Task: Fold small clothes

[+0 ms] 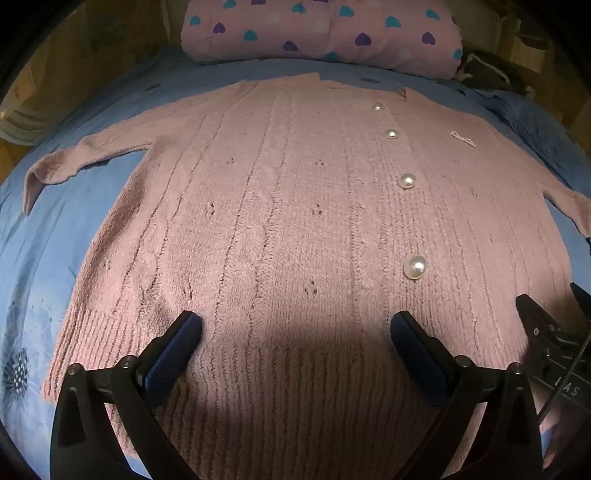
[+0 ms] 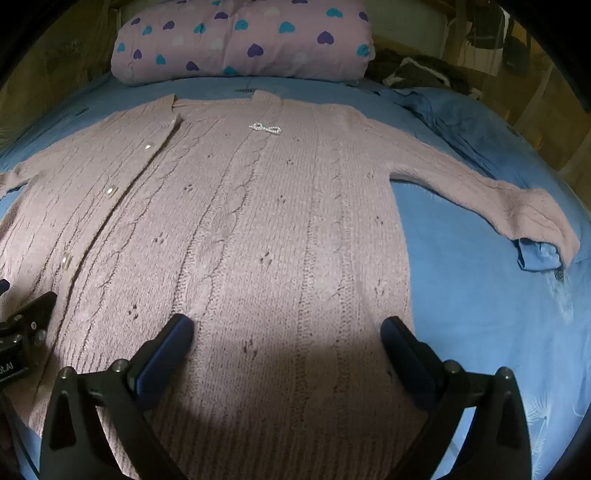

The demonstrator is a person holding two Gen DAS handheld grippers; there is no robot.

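Note:
A pink cable-knit cardigan [image 1: 280, 221] lies flat and spread on a blue bed sheet [image 1: 74, 206], front up, with pearl buttons [image 1: 414, 266] down its placket and a small pearl bow [image 2: 265, 128] on the chest. Both sleeves are stretched out sideways: the left sleeve [image 1: 74, 162] and the right sleeve [image 2: 509, 199]. My left gripper [image 1: 295, 332] is open and empty above the hem's left half. My right gripper [image 2: 288, 332] is open and empty above the hem's right half. The cardigan [image 2: 258, 221] fills the right wrist view too.
A pink pillow with heart prints [image 1: 317, 29] lies beyond the collar, also in the right wrist view [image 2: 240, 40]. A crumpled blue cloth [image 2: 461, 114] and dark items [image 2: 424, 74] sit at the far right. A wooden floor [image 1: 48, 74] lies beyond the bed edge.

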